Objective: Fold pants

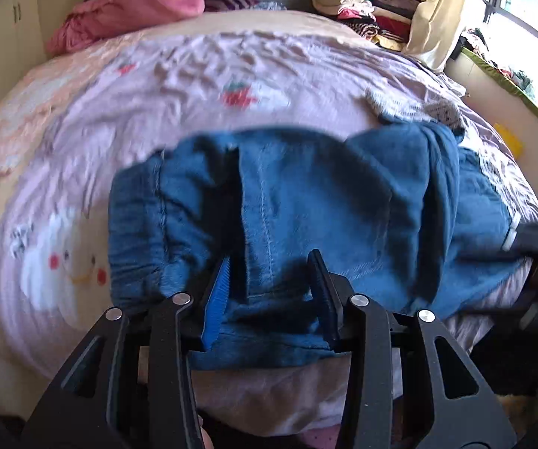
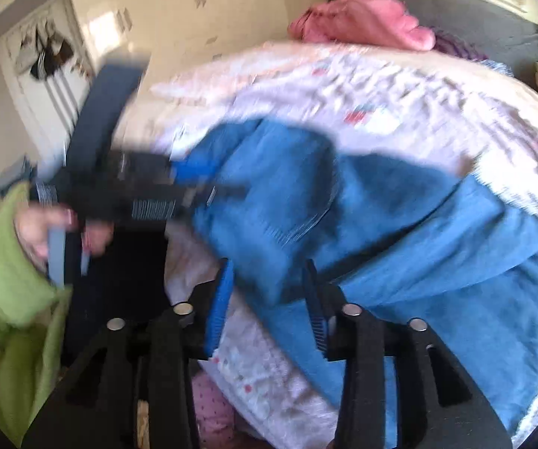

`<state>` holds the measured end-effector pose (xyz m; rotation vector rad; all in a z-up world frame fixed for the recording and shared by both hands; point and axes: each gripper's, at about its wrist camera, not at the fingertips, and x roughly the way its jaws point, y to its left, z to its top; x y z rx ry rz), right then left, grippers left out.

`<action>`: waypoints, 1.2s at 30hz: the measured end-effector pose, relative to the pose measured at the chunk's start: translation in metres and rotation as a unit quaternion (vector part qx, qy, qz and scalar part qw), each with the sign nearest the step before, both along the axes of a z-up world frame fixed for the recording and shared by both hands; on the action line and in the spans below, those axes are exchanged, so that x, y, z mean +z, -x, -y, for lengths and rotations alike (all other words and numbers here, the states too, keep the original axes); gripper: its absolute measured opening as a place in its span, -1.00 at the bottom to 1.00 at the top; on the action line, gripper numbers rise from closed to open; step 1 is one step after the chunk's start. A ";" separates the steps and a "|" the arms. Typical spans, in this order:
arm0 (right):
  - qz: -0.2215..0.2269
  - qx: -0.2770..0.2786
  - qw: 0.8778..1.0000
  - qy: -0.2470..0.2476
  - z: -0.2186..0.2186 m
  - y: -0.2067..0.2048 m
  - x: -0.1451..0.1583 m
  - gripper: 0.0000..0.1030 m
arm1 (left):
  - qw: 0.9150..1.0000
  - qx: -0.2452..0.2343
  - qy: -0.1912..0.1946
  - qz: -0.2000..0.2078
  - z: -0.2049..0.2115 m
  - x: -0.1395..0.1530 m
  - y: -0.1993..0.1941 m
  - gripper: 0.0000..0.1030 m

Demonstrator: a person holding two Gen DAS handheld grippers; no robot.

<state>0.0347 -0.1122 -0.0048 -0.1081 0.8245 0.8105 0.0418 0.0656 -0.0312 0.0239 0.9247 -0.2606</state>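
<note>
The blue pants lie bunched on the pink printed bedsheet; the left gripper stands partly open around a fabric fold; the right gripper, blurred, likewise straddles cloth, grip uncertain.

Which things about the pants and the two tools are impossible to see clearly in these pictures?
- Pants: legs and hems, hidden by their own folds, both views.
- Right tool: whether it pinches cloth; motion blur, right wrist view.
- Left tool: whether it is clamped; denim lies between its fingers.
- Pink heap: too blurred to name.
</note>
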 end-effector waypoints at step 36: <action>-0.007 -0.187 0.982 0.038 0.106 -0.134 0.038 0.46 | 0.991 -0.115 0.065 0.036 0.089 0.051 -0.012 0.17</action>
